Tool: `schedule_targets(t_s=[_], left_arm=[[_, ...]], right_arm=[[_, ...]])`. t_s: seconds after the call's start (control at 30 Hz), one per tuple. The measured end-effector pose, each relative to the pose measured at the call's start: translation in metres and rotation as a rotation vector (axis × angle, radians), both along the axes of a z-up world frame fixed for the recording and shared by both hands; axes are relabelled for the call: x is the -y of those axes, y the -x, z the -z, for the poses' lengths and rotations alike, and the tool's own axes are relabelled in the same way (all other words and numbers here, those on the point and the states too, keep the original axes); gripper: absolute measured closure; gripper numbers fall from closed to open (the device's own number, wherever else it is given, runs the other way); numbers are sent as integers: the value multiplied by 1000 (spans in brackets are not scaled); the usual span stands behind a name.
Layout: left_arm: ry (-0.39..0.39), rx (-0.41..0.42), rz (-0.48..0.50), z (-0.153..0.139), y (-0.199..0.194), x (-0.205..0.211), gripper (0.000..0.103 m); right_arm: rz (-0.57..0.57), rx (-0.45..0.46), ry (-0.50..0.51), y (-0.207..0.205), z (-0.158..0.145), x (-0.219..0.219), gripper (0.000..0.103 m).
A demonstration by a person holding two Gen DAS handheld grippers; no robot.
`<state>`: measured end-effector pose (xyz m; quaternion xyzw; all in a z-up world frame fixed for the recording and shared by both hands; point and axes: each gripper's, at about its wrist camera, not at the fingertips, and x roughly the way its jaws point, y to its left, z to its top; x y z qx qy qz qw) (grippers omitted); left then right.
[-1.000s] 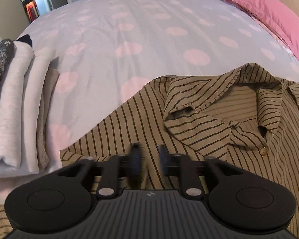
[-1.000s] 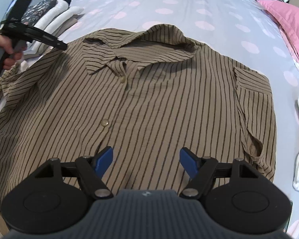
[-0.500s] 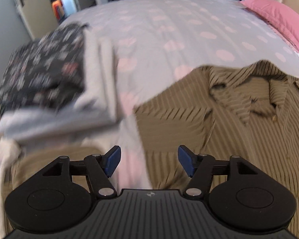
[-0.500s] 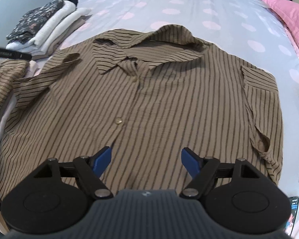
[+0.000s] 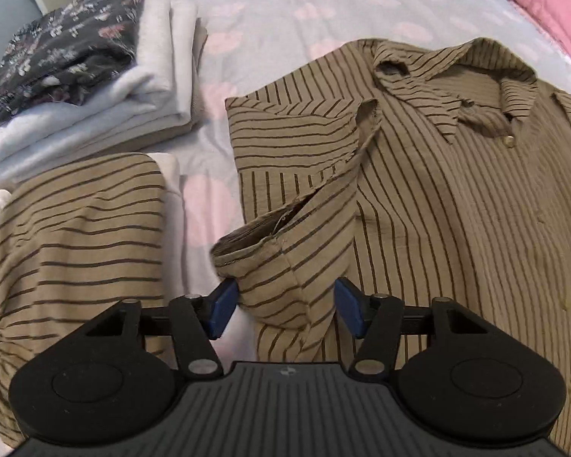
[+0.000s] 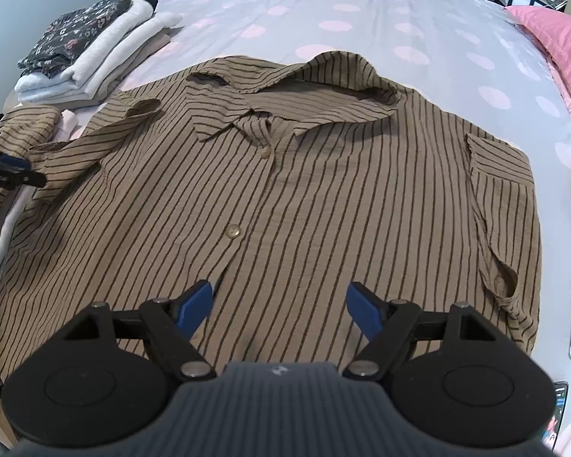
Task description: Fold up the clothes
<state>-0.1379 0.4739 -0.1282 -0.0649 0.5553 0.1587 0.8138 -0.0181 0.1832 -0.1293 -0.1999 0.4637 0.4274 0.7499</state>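
One bed (image 6: 361, 7) fills both views, its pale cover dotted with pink, with a pink pillow (image 6: 555, 38) at its far right edge. Spread flat on the cover, front up, lies the shirt (image 6: 285, 205), tan with dark stripes, collar toward the far side and two buttons showing down the placket. Its left sleeve (image 5: 285, 266) is folded in over the body, cuff end raised off the cloth. Beside that sleeve sits a stack (image 5: 95, 87) of folded clothes, a dark floral piece on top of white and grey ones; nearer lies a second striped tan piece (image 5: 76, 228).

Left gripper (image 5: 285, 304): jaws apart, straddling the sleeve cuff, the left pad just touching the cloth. Right gripper (image 6: 281, 304): jaws apart, over the shirt's lower front, holding nothing.
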Motion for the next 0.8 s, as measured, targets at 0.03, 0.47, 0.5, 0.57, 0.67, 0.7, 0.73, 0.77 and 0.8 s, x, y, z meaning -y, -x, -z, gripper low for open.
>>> schedule_targets(t_s=[0.03, 0.47, 0.5, 0.57, 0.67, 0.7, 0.73, 0.77, 0.8], left_arm=[[4, -2, -9, 4, -4, 1, 53], [8, 83, 264, -1, -1, 40, 101], [0, 75, 306, 1, -2, 47, 101], [-4, 38, 379, 8, -3, 59, 100], [-2, -30, 409, 25, -3, 64, 94], [2, -51, 415, 30, -3, 65, 86], [24, -63, 406, 36, -3, 63, 83], [46, -76, 398, 41, -2, 60, 79], [66, -88, 391, 45, -2, 58, 77]], right_arm=[[-6, 0, 1, 1, 0, -1, 23], [6, 36, 10, 0, -2, 1, 23], [8, 34, 10, 0, -2, 2, 23], [9, 28, 5, -1, -3, 2, 23], [4, 26, 1, 0, -3, 3, 23], [1, 25, 0, 0, -3, 3, 23], [-1, 24, -1, 0, -3, 3, 23], [-4, 24, 0, 1, -3, 2, 23], [-7, 23, 0, 1, -3, 2, 23]])
